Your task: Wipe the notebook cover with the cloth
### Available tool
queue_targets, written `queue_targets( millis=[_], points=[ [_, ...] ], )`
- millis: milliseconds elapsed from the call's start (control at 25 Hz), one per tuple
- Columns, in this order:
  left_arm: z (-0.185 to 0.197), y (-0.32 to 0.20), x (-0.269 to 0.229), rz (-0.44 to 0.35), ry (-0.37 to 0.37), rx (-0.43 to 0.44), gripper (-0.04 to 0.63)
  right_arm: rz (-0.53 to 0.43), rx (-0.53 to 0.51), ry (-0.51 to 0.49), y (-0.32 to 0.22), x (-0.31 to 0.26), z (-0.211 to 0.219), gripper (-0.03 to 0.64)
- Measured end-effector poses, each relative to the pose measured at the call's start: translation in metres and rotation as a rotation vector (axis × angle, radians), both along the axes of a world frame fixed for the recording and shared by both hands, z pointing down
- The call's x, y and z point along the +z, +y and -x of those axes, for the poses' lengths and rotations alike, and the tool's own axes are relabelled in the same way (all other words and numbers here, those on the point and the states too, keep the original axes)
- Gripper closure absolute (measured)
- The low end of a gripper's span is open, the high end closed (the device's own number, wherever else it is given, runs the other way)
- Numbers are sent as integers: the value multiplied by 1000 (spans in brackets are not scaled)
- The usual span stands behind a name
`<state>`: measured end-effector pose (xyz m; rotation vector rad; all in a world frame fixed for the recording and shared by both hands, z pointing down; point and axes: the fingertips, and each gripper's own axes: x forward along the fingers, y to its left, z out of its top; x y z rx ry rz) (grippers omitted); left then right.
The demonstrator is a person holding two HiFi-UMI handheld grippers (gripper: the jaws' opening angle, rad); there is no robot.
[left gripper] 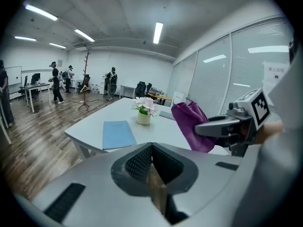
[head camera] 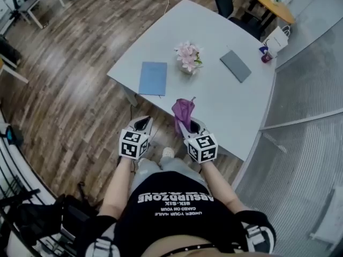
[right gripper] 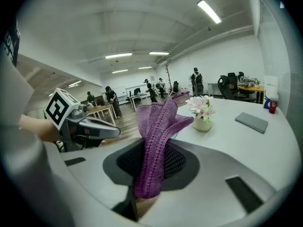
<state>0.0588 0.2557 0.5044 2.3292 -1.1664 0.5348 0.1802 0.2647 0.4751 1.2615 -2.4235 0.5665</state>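
From the head view, I stand at the near edge of a white table (head camera: 225, 98), both tongs held low in front of me, off the tabletop. My left gripper (head camera: 142, 123) sits over the floor just short of the table edge, and my right gripper (head camera: 188, 126) holds the purple cloth (head camera: 183, 111), which stands up from its tips. The blue notebook (head camera: 153, 78) lies flat near the table's left edge, well apart from the cloth, closed and untouched. A pot of flowers (head camera: 188, 57) stands to its right, and a grey pad (head camera: 236, 66) lies farther right. In the left gripper view, my left gripper (left gripper: 152, 146) has its jaws pressed together with nothing between them; ahead lies the notebook (left gripper: 117, 134) with the flowers (left gripper: 145, 109) behind it, and the cloth (left gripper: 189, 124) hangs at the right from my other tongs. In the right gripper view, my right gripper (right gripper: 152, 151) pinches the cloth (right gripper: 156, 126), which runs up from between the jaws and flops over at the top; the flowers (right gripper: 201, 109) and the pad (right gripper: 252, 121) sit on the table beyond, and my left gripper (right gripper: 111, 132) shows at the left.
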Motion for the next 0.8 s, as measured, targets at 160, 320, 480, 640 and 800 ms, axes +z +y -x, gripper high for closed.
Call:
queue_targets(
  millis=[160, 320, 480, 640, 800],
  points=[
    [2, -19, 1, -6, 8, -73, 580, -31, -76, 74, -24, 6, -6, 528],
    [1, -22, -1, -1, -10, -66, 580, -73, -148, 154, -35, 7, 4, 528],
    [8, -40, 4, 0, -15, -77, 580, -120, -191, 287, -61, 20, 12, 528],
    [23, -62, 20, 32, -12, -78, 580, -112, -186, 350, -89, 34, 23, 528],
    [41, -95, 33, 60, -16, -55, 580, -63, -177, 391, -129, 51, 36, 528]
  ],
)
